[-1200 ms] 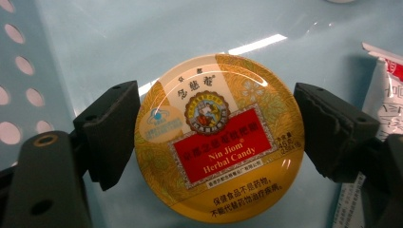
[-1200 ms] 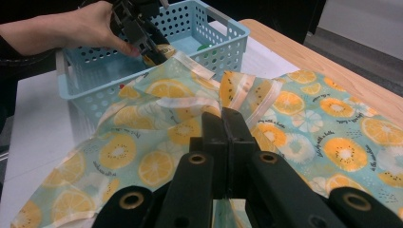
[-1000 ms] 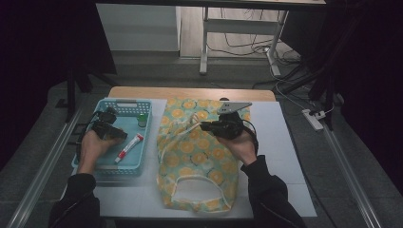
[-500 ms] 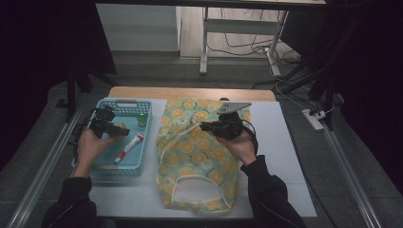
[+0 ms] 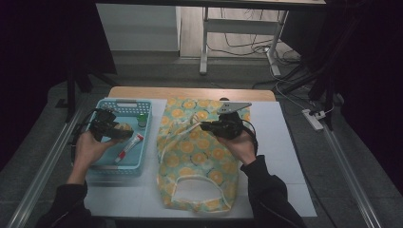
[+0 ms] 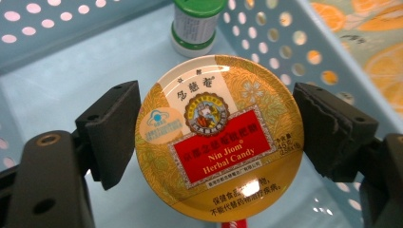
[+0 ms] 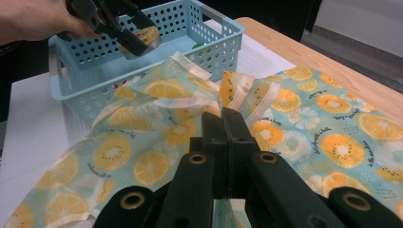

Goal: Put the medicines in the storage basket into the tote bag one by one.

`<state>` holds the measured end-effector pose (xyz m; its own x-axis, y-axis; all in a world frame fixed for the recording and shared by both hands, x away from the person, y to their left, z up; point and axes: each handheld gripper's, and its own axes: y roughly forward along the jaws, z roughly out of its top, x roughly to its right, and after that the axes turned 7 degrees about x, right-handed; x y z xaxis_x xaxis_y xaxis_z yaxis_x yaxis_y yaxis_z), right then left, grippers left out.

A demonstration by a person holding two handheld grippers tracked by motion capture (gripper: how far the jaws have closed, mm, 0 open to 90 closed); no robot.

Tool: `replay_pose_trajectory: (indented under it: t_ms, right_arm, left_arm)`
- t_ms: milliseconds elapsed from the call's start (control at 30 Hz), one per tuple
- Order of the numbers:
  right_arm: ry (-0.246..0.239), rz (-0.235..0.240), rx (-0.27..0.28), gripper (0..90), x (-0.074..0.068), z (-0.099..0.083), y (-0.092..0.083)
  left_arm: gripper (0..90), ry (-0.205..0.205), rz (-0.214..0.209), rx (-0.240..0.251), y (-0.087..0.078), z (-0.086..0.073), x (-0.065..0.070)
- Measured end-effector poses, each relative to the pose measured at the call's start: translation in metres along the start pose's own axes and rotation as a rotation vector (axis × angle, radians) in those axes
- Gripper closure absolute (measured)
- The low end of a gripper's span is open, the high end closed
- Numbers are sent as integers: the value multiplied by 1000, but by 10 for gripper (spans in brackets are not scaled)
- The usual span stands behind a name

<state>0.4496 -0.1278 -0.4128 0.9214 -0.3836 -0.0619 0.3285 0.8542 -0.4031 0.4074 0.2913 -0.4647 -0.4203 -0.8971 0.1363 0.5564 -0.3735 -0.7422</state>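
**Candy tin bound for the bag**

Left claw (image 6: pixel 218 137) clamps the round candy tin (image 6: pixel 219 135) over the blue basket (image 5: pixel 110 156). Right claw (image 7: pixel 223 126) is pinched shut on the fruit-print bag (image 5: pixel 197 156) — raise that edge, keep the tin level, and feed it into the mouth.

Support: rectangular table (image 5: pixel 266 94) with a light wooden top, bare wood showing along the far edge. A white sheet-like mat (image 5: pixel 280 156) covers most of it, near edge to just short of the far one.

Directly on the mat:
- pale blue perforated plastic basket (image 5: pixel 145 137), left side, long axis running away from the person
- flat teal fabric bag with orange-slice print and cream handles (image 5: pixel 197 156), centre, just beside the basket's right wall; one cream handle loop lies at its near end

Mat right of the bag is bare white.
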Motion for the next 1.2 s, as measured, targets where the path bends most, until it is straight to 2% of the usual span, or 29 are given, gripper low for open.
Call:
replay_pose_trajectory:
  t_ms: [100, 200, 500, 600, 933, 1200]
  right_arm:
    - [-1, -2, 3, 900, 0, 0, 0]
    - [-1, -5, 8, 900, 0, 0, 0]
    - [-4, -6, 8, 900, -1, 0, 1]
    - [-4, -7, 8, 900, -1, 0, 1]
    - [-2, -11, 5, 900, 0, -1, 2]
    - [0, -15, 2, 900, 0, -2, 2]
  left_arm:
    - [205, 11, -26, 17, -5, -1, 5]
    - [205, 12, -93, 51, -8, -3, 12]
    - [205, 67, -128, 75, -20, -3, 37]
    - [205, 80, -167, 96, -24, -3, 47]
    - [205, 154, -201, 109, -32, -2, 77]
    - [205, 198, -252, 123, -37, 2, 104]
